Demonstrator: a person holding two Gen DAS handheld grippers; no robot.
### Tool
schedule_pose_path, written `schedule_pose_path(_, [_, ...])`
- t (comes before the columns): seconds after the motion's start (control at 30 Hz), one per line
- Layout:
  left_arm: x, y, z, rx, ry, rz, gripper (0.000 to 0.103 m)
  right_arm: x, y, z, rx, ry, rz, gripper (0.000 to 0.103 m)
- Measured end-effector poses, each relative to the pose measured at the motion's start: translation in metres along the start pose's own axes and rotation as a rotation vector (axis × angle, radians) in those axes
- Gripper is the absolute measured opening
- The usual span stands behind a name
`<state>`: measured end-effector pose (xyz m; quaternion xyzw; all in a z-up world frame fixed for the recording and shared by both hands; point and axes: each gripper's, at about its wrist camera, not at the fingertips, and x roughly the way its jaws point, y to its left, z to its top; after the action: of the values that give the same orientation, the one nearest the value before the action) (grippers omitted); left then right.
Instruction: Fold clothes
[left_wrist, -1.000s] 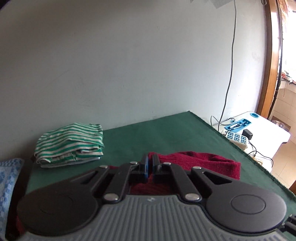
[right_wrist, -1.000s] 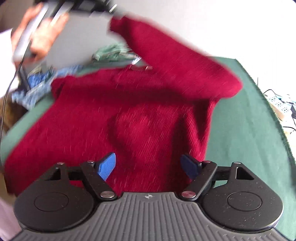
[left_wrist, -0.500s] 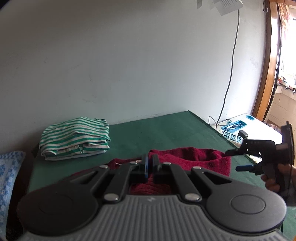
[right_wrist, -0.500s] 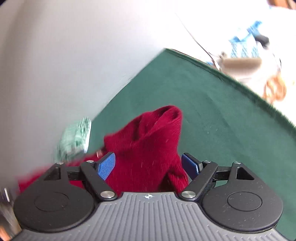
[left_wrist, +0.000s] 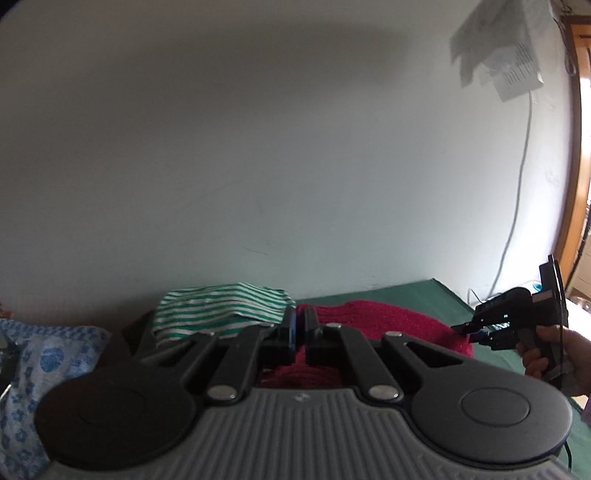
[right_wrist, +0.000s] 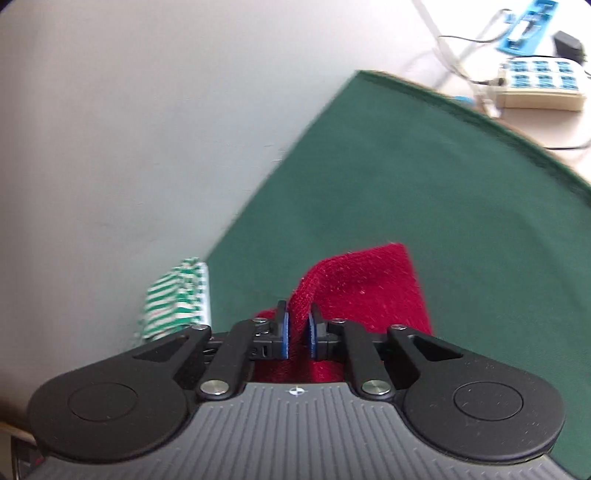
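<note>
A: Nearest the lens, at six o'clock in the right wrist view, the right gripper (right_wrist: 297, 334) is seen clenched on a fold of the red sweater (right_wrist: 369, 291); its jaws have just been closing, and red cloth is pinched between the blue pads (right_wrist: 283, 338).

B: And the left gripper (left_wrist: 300, 332)?

A: It is pressed fully together, with the sweater bunched just behind the fingertips at twelve o'clock. Whether cloth is caught there cannot be told.

B: What could go wrong?

A: The knit is thick and only an edge seems to be taken on the right, so it could slip out if the two grips are pulled apart sharply. The fold could also be dragged askew.

B: Where does the sweater lie?

A: On the green table cloth (right_wrist: 424, 177), with the folded striped shirt (left_wrist: 221, 308) at ten o'clock beside it.

B: Farther off?

A: A blue patterned cloth (left_wrist: 48, 354) is seen at nine o'clock, a power strip (right_wrist: 535, 83) at one o'clock past the table edge, and a plain wall (left_wrist: 258, 147) behind.
</note>
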<state>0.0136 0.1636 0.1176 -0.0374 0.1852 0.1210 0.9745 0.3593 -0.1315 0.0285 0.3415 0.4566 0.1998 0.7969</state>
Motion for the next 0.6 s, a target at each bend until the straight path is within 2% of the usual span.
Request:
schedule_pose_path(0.03, [-0.001,0.011,0.001,-0.014,-0.001,0.021,0.001,0.013,0.006,-0.002,-0.013,0.033,0.019,0.024])
schedule_pose_path(0.07, [0.0,0.021,-0.002,-0.028,0.013,0.041,0.001,0.026,0.012,-0.003,-0.026,0.065,0.039,0.035])
schedule_pose_path(0.13, [0.003,0.04,-0.013,-0.056,0.051,0.07,0.001,0.047,0.017,-0.013,-0.065,0.142,0.032,0.045])
schedule_pose_path(0.2, [0.01,0.056,-0.028,-0.084,0.107,0.076,0.001,0.04,0.017,-0.021,-0.119,0.103,0.03,0.045])
schedule_pose_path(0.27, [0.018,0.07,-0.046,-0.114,0.169,0.072,0.001,0.02,0.013,-0.03,-0.194,0.04,0.028,0.051])
schedule_pose_path(0.33, [0.023,0.077,-0.057,-0.133,0.201,0.062,0.001,-0.004,0.011,-0.045,-0.317,0.005,-0.039,0.058])
schedule_pose_path(0.47, [0.032,0.082,-0.072,-0.157,0.229,0.035,0.001,-0.05,0.012,-0.102,-0.624,0.014,-0.217,0.059])
schedule_pose_path(0.53, [0.041,0.081,-0.069,-0.15,0.231,0.023,0.001,-0.076,-0.002,-0.132,-0.692,0.042,-0.267,0.059])
schedule_pose_path(0.6, [0.048,0.081,-0.061,-0.137,0.228,0.009,0.001,-0.105,-0.019,-0.157,-0.692,0.067,-0.306,0.057])
